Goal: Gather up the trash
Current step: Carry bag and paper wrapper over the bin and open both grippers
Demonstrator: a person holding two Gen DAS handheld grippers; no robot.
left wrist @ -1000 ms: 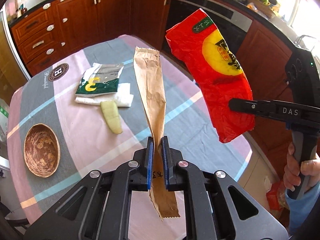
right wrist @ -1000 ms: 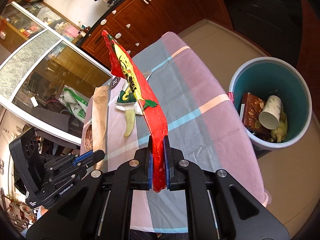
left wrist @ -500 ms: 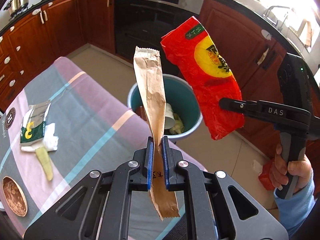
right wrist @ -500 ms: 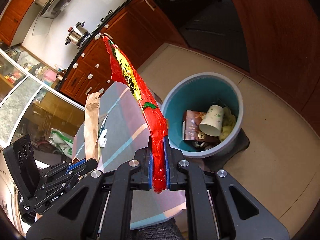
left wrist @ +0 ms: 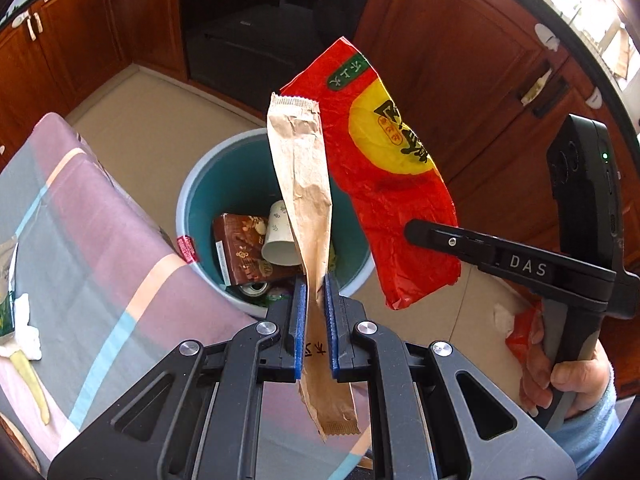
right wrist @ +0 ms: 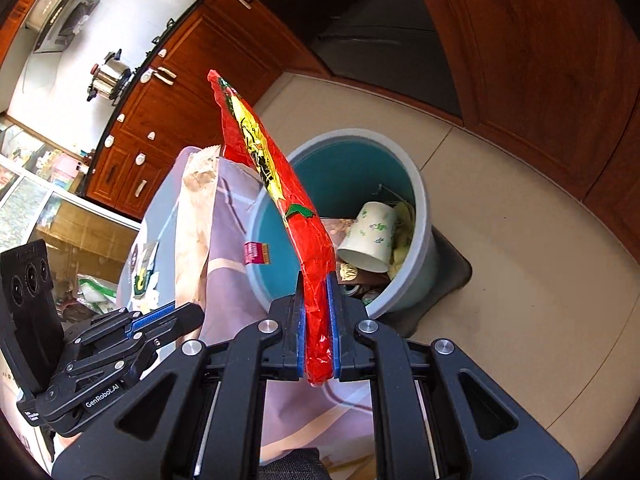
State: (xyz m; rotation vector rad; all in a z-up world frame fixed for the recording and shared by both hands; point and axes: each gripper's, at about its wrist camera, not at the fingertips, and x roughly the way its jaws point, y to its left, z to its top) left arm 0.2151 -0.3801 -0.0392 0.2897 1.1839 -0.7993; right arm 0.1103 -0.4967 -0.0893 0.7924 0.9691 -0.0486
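The left hand-held gripper (left wrist: 316, 300) pinches a long brown paper wrapper (left wrist: 300, 184). The right hand-held gripper (right wrist: 317, 308) pinches a red snack bag (right wrist: 276, 184). Both pieces of trash hang in the air above the blue trash bin (left wrist: 192, 184) on the floor. A paper cup (right wrist: 370, 236) lies inside the bin. The desk (left wrist: 92, 240) stands just beside it.

The bin (left wrist: 224, 184) stands on the floor (right wrist: 500, 240) just beside the bench (left wrist: 100, 248); a cup (right wrist: 370, 236) and a box (left wrist: 240, 252) lie in it, cabinets (left wrist: 460, 60) behind.
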